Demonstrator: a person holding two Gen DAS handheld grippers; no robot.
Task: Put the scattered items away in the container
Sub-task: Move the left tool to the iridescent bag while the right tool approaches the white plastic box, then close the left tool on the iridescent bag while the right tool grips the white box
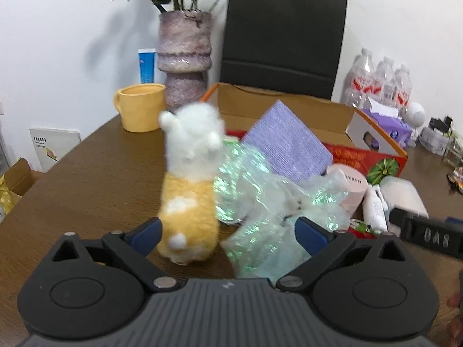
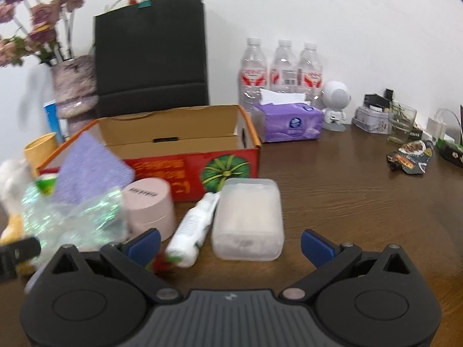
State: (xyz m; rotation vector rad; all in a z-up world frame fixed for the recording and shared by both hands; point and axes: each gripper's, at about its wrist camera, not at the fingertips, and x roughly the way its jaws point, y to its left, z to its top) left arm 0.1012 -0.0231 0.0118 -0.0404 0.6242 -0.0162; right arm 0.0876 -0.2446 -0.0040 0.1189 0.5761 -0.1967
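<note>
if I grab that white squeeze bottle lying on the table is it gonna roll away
Probably a bit. The white bottle lies on its side, round-bodied, so a nudge could roll it, though the plastic box beside it may stop it. It looks small and likely light.

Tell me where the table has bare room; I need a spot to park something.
Bare wood lies right of the translucent plastic box, toward the snack packet, and left of the plush alpaca, below the yellow mug. It is crowded before the cardboard box.
</note>
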